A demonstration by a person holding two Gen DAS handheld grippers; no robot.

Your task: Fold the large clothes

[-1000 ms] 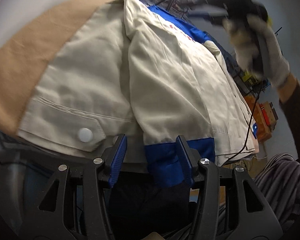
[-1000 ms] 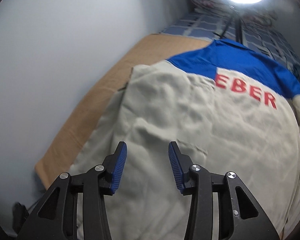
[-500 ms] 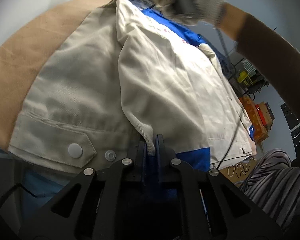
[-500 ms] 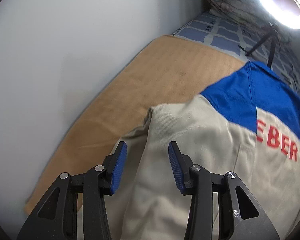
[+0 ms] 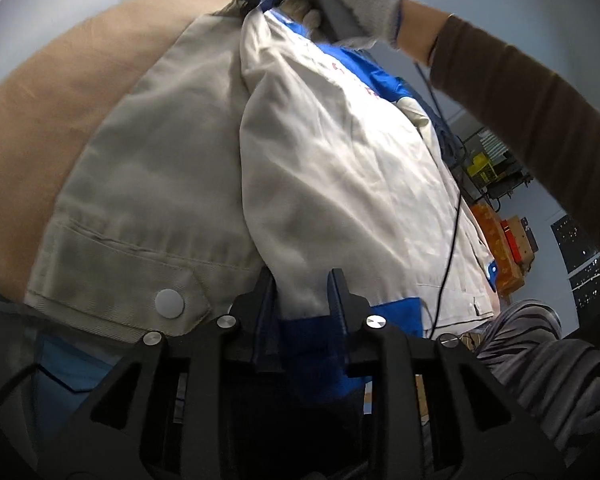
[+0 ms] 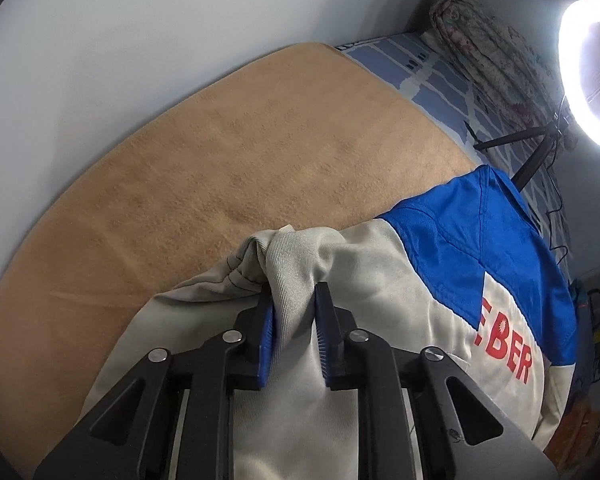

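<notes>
Left gripper (image 5: 302, 294): jaws just reopening, sleeve cuff (image 5: 300, 300) between | Right gripper (image 6: 294, 310): just closing, pinching jacket (image 6: 340, 280) fold (lower centre) | Surface: tan blanket (image 6: 220, 152)

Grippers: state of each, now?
Left gripper: shut on the sleeve, fingers just eased.
Right gripper: just closed, shut on the jacket.

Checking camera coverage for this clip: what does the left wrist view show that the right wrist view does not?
Only the left wrist view shows the gloved hand, the brown sleeve, the jacket's snap button and the left gripper around its hem. Only the right shows the full red lettering, the ring light and the right gripper pinching fabric. Both show the jacket on the tan blanket.
</notes>
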